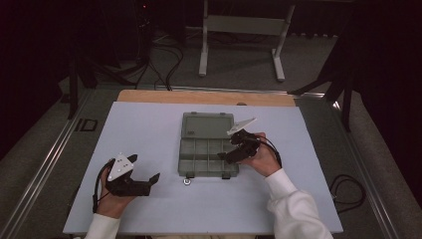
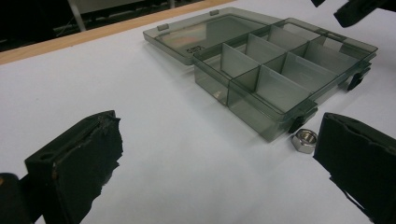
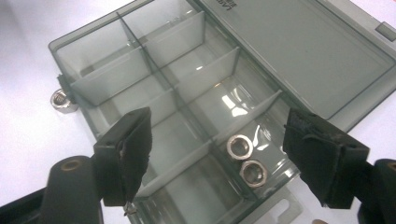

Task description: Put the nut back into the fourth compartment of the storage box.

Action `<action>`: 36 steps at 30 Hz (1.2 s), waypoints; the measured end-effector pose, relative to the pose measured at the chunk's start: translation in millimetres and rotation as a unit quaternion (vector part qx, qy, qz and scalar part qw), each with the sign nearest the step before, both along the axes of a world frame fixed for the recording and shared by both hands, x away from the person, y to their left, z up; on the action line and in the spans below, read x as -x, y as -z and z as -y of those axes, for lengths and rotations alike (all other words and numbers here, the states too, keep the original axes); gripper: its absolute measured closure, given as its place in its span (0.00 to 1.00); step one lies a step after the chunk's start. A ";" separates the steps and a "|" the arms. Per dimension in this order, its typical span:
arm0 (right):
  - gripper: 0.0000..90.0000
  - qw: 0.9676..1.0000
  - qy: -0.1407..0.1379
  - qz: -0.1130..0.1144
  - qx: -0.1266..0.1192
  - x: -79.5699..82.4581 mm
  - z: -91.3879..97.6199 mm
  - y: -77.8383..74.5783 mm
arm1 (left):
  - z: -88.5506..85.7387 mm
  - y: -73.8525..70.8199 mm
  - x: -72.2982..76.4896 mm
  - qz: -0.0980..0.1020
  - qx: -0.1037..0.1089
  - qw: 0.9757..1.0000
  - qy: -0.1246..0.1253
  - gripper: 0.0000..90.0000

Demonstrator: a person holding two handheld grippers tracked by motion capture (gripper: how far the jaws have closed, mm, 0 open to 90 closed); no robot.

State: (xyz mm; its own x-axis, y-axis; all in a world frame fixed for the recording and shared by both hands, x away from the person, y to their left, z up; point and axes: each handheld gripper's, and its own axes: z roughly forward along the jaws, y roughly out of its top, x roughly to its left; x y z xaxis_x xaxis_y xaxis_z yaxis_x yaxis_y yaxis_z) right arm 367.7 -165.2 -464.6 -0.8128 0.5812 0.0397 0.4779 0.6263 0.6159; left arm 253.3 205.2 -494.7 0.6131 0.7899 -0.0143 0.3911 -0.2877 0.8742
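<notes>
Nuts (image 3: pixel 246 160) x2 sitting in organizer box (image 1: pixel 207 152) corner compartment, 4 o'clock of box; right gripper (image 1: pixel 239 148) hovering above, jaws spread, empty; looks like drop-off done; stray nut (image 1: pixel 187 181) at 6 o'clock next; left gripper (image 1: pixel 144 174) spread, empty, nearby.

Dark room, grey carpet floor (image 1: pixel 239 64), white table frame (image 1: pixel 244 25) beyond.
</notes>
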 end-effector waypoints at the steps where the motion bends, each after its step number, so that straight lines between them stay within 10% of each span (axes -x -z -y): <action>1: 0.25 1.000 -0.004 0.002 -0.002 2.4 -0.6 0.9 | 0.0 0.0 0.0 0.000 0.000 1.000 0.000 0.02; 36: 0.21 0.996 -0.081 0.015 -0.025 32.1 -37.1 0.7 | -0.2 -0.5 -0.1 0.000 0.002 1.000 0.002 0.02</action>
